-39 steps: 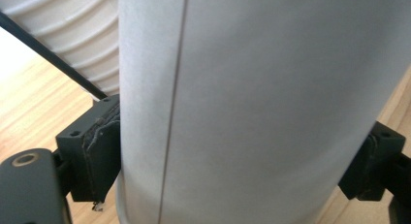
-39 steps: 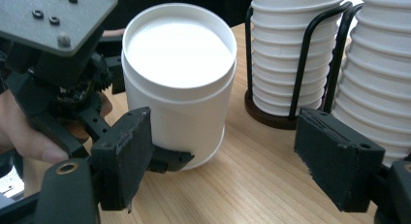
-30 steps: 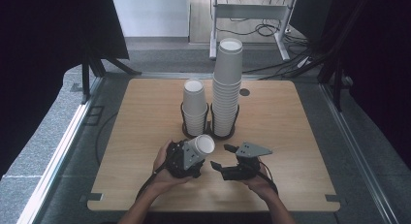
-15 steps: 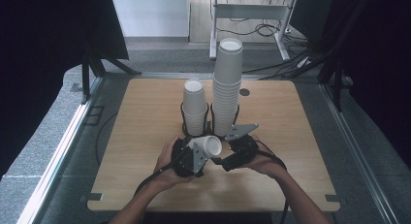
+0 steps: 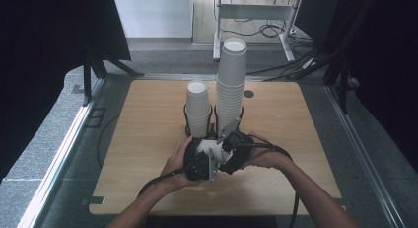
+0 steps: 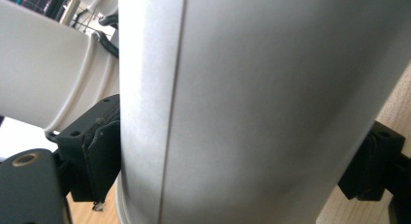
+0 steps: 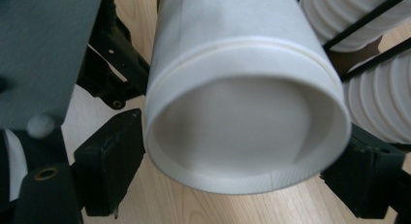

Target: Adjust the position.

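A white paper cup (image 5: 210, 147) lies tipped on its side just above the table (image 5: 148, 139), held between both grippers. My left gripper (image 5: 200, 160) is shut on its wall; in the left gripper view the cup (image 6: 252, 88) sits between the black fingers (image 6: 97, 156). My right gripper (image 5: 228, 148) meets it from the right. In the right gripper view the cup's open mouth (image 7: 242, 117) faces the camera, and the fingers (image 7: 109, 166) press on both sides of its rim. My left gripper (image 6: 237, 156) and right gripper (image 7: 245, 170) nearly touch.
Just behind the grippers stand two stacks of white cups in black wire holders: a short stack (image 5: 198, 107) on the left and a tall stack (image 5: 230, 82) on the right. A small dark hole (image 5: 248, 94) marks the tabletop behind them.
The right gripper has come in from the right and up to the cup that the left gripper holds, and its jaws have come to stand around the rim. Both hands moved slightly toward the stacks.
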### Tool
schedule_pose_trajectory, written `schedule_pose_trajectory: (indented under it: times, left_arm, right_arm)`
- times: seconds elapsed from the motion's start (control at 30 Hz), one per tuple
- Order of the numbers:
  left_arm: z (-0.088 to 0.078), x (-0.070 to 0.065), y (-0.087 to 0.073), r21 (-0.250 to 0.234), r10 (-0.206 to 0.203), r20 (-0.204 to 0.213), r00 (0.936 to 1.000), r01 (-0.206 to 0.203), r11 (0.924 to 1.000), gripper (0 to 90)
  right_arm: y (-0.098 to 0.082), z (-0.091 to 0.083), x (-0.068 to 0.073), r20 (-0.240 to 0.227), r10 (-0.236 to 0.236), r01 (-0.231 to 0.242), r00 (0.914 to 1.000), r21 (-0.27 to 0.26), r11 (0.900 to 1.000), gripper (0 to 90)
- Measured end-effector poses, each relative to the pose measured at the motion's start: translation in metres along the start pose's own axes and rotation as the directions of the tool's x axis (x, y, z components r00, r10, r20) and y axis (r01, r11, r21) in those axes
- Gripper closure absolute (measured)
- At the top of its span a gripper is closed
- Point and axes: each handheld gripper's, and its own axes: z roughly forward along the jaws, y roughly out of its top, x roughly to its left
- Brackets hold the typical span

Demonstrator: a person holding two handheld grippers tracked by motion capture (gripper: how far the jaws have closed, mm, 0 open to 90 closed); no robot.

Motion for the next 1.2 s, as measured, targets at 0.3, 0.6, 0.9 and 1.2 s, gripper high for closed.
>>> schedule_pose_trajectory:
  times: [0.3, 0.6, 0.9, 1.2]
  left_arm:
    - [0.003, -0.015, 0.008, -0.045, -0.021, 0.036, 0.9991, 0.023, 0.9987, 12.2]
    - [0.006, -0.021, 0.013, -0.038, 0.001, 0.048, 0.9988, 0.001, 0.9993, 12.1]
    - [0.007, -0.016, 0.013, 0.023, 0.058, 0.063, 0.9963, -0.060, 0.9979, 8.6]
    - [0.004, -0.016, 0.011, -0.015, 0.011, 0.069, 0.9975, -0.010, 0.9998, 0.0]
  right_arm:
    - [0.000, 0.007, -0.001, -0.020, -0.043, 0.044, 0.9989, 0.053, 0.998, 19.9]
    - [-0.004, 0.013, -0.006, -0.067, -0.036, 0.043, 0.9971, 0.109, 0.993, 19.9]
    - [-0.010, 0.014, -0.014, -0.092, 0.014, -0.004, 0.9956, 0.107, 0.994, 24.2]
    - [-0.018, 0.014, -0.017, -0.088, 0.037, -0.030, 0.9954, 0.073, 0.997, 24.4]
